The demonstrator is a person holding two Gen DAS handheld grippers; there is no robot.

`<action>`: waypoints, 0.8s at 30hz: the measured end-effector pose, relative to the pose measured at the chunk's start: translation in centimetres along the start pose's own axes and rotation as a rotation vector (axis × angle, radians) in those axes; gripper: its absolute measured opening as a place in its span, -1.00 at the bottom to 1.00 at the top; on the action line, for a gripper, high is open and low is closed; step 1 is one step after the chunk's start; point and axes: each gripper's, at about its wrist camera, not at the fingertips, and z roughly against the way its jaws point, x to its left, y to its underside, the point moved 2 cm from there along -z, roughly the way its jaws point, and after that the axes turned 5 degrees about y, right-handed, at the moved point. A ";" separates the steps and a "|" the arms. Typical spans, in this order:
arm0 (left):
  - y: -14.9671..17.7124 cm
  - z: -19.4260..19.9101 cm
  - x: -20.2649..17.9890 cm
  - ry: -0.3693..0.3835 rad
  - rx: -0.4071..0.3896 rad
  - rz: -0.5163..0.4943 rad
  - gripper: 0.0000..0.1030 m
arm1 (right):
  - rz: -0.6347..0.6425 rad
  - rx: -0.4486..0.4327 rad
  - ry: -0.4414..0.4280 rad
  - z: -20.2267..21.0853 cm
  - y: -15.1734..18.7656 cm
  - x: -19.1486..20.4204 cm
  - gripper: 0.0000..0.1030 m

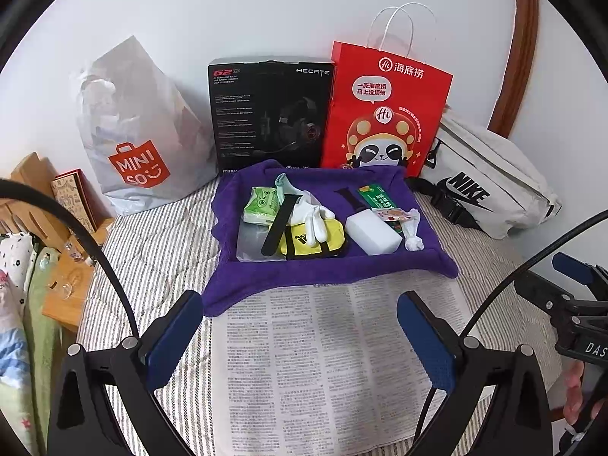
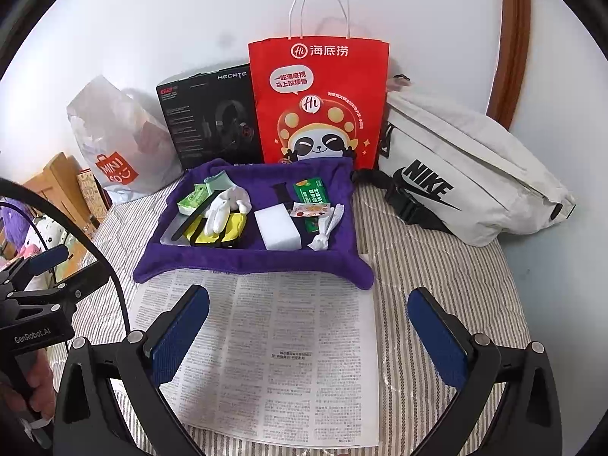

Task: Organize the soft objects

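A purple towel-lined tray sits on the striped bed. It holds a white glove on a yellow pouch, a black strap, a green tissue pack, a white sponge block, a green packet and a white knotted cloth. My left gripper and right gripper are open and empty above the newspaper, in front of the tray.
Along the wall stand a Miniso plastic bag, a black headset box, a red paper bag and a white Nike bag. Wooden furniture is at the left.
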 end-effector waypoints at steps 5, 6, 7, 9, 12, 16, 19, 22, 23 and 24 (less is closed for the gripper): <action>0.0 0.2 0.0 0.004 0.006 0.004 1.00 | 0.006 -0.005 -0.001 0.3 0.1 0.1 1.00; 0.0 0.2 0.0 0.003 0.005 0.002 1.00 | 0.004 -0.005 0.000 0.3 0.1 0.1 1.00; 0.0 0.2 0.0 -0.002 0.003 0.005 1.00 | 0.003 -0.005 0.001 0.3 0.2 0.2 1.00; 0.0 0.3 -0.1 -0.005 0.005 0.001 1.00 | 0.007 -0.003 0.003 0.3 0.2 0.2 1.00; 0.1 0.3 0.0 -0.010 0.009 0.000 1.00 | 0.007 -0.004 0.006 0.3 0.2 0.2 1.00; 0.2 0.2 0.2 -0.020 0.015 -0.002 1.00 | 0.009 -0.004 0.010 0.4 0.3 0.2 1.00; 0.3 0.2 0.3 -0.031 0.018 -0.003 1.00 | 0.009 -0.004 0.010 0.4 0.3 0.3 1.00; 0.3 0.2 0.2 -0.032 0.017 -0.003 1.00 | 0.009 0.001 0.011 0.3 0.4 0.3 1.00; 0.3 0.2 0.3 -0.032 0.018 -0.004 1.00 | 0.008 0.002 0.010 0.3 0.4 0.3 1.00; 0.3 0.2 0.3 -0.031 0.018 -0.005 1.00 | 0.009 0.003 0.008 0.3 0.4 0.3 1.00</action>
